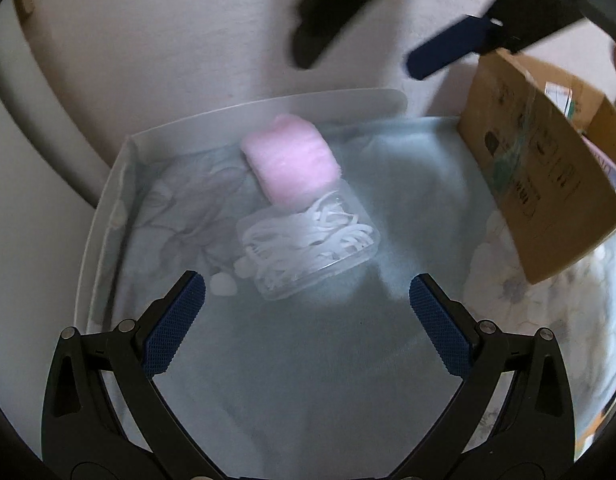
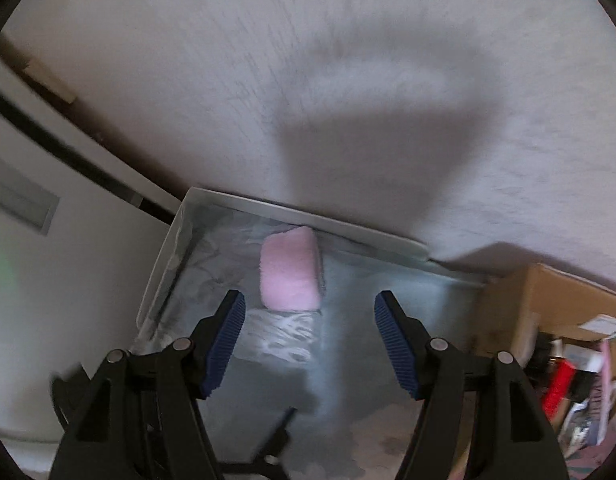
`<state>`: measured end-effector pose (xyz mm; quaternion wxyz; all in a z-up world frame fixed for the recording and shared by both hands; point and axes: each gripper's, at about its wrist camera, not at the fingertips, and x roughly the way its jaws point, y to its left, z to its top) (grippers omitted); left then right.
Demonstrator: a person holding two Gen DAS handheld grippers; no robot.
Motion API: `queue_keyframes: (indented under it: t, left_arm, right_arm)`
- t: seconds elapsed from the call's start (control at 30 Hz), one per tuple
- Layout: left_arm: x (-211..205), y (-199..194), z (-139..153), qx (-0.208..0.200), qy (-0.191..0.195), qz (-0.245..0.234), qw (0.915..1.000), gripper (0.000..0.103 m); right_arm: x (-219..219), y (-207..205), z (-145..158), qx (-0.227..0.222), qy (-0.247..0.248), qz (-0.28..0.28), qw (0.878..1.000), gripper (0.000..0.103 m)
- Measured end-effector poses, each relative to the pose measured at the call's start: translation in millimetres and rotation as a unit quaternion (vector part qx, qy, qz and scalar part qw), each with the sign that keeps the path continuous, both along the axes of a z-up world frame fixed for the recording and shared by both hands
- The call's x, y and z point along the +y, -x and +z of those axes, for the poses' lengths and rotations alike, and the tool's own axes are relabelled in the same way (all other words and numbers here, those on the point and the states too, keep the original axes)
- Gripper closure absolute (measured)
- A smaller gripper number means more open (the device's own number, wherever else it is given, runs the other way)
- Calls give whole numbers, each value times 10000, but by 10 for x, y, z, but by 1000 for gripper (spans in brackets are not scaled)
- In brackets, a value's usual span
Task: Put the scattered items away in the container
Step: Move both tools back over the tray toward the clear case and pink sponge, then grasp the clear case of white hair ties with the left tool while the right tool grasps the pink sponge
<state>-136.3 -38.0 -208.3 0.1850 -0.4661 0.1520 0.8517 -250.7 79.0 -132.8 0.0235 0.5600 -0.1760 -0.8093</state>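
A clear plastic container stands on a floral sheet against the wall. Inside it lie a folded pink fluffy cloth and a clear small box of white cords. My left gripper is open and empty, just above the container's near side. My right gripper is open and empty, hovering over the container, with the pink cloth and the cord box ahead of its fingers. The right gripper also shows blurred at the top of the left wrist view.
An open cardboard box stands right of the container, holding assorted items. A white textured wall rises behind the container. A dark rail runs along the left.
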Motion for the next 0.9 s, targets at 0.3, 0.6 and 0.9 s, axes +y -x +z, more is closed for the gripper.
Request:
queue_keyframes:
  t: [0.3,0.6,0.9]
  left_arm:
    - [280,123,-109,105,323,-220,9992,1]
    - [304,325,-231,-341,80,130,9993,1]
    - [204,452,-266,-540,-358,481,9967,16]
  right_arm:
    - [-171,138,5,-98,-251,384,9989,40]
    - [-95,138,15,-17,-294,419,9987,40]
    - [-42,140,-25,94,-168,352,9992,40]
